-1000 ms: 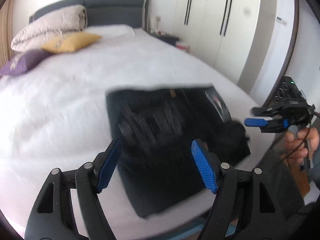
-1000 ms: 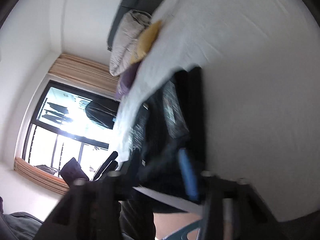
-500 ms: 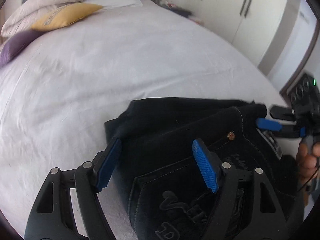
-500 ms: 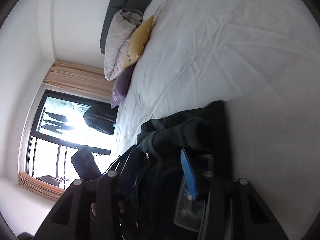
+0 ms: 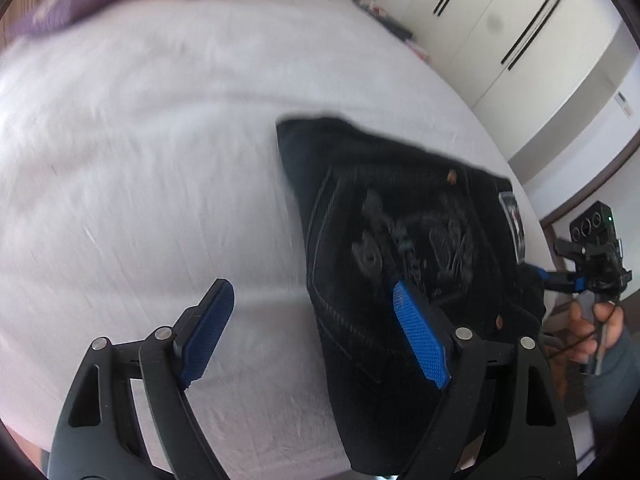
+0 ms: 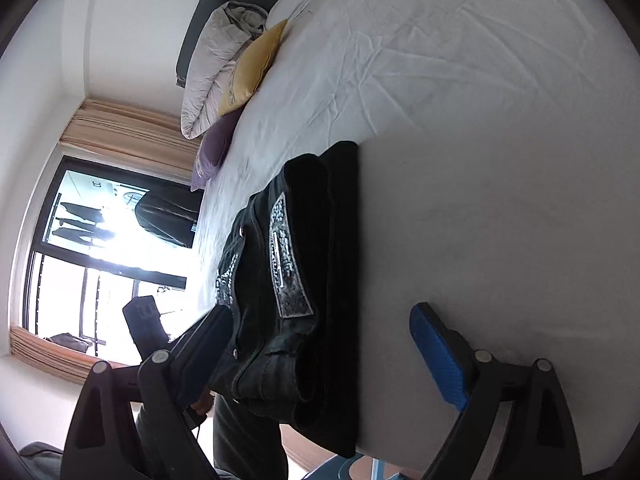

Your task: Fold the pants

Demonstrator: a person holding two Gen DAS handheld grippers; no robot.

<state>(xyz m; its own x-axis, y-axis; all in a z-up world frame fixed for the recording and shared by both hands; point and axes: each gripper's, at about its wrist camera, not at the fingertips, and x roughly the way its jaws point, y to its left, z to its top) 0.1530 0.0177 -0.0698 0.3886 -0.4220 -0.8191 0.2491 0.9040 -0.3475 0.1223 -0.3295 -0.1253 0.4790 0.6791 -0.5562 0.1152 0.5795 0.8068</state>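
Left gripper (image 5: 314,334): fingers spread wide, nothing between the blue pads; the right-hand pad (image 5: 420,336) hangs over the pants' left edge, the other one over bare sheet.
Right gripper (image 6: 332,352): fingers apart too, gripping nothing; the folded bundle's near end sits in the gap, close against the dark left finger (image 6: 208,344), well clear of the blue right one. From the left wrist camera this gripper (image 5: 560,278) shows off the pants' far right edge, a hand (image 5: 592,328) on its handle.
Pants (image 5: 404,248): one pair, black denim, folded into a compact stacked bundle lying on the white bed sheet (image 5: 140,184) near the bed's edge. From the right wrist camera the pants (image 6: 304,264) show several layers, the bottom one flat and wider than the rest.
Pants detail: one silvery waistband patch (image 6: 286,264), light stitching around a back pocket, copper rivets, pale lettering on the pocket; the left view is blurred.
Further back: three cushions at the head of the bed, one purple (image 6: 214,148), one yellow (image 6: 252,68), one pale quilted (image 6: 216,64).
Farthest: white wardrobe doors (image 5: 500,28) with dark handles.
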